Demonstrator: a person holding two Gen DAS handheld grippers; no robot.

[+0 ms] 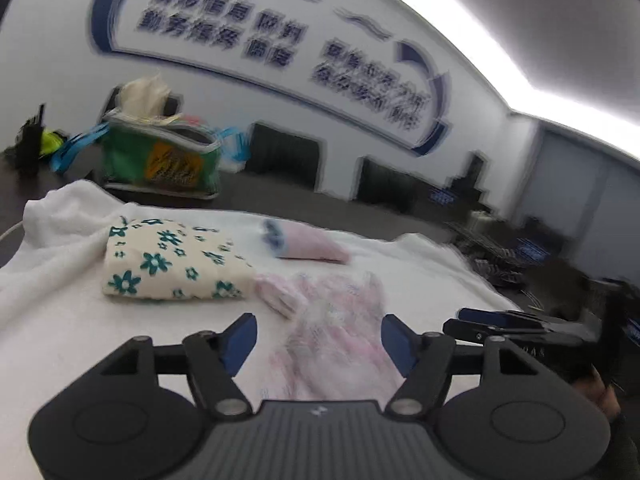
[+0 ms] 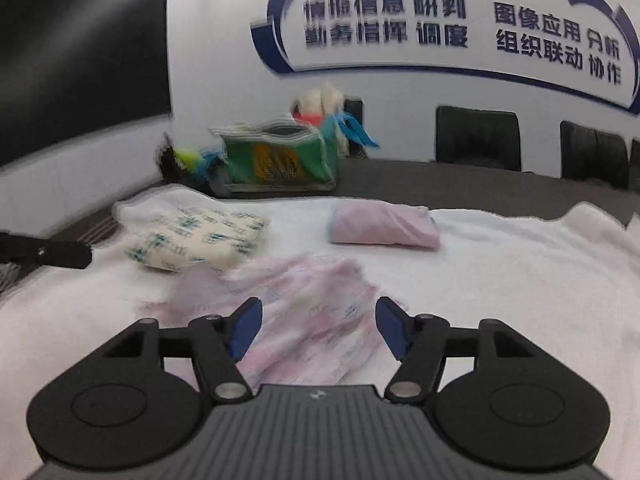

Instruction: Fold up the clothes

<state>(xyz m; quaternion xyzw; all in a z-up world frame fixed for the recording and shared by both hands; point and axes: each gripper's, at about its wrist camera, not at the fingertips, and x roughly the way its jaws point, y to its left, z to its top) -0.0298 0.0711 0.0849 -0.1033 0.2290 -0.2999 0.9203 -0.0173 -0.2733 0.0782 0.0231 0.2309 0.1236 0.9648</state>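
A pale pink patterned garment lies loosely spread on the white towel-covered table, just ahead of both grippers. My left gripper is open above its near part, nothing pressed between the blue pads. My right gripper is open too, over the same garment. The right gripper's black fingers show at the right of the left wrist view. Two folded pieces lie farther back: a cream one with teal flowers at the left and a plain pink one in the middle.
A green bag stuffed with cloth stands on the dark tabletop behind the towel. Black chairs line the far wall under blue lettering. A dark screen hangs at the left.
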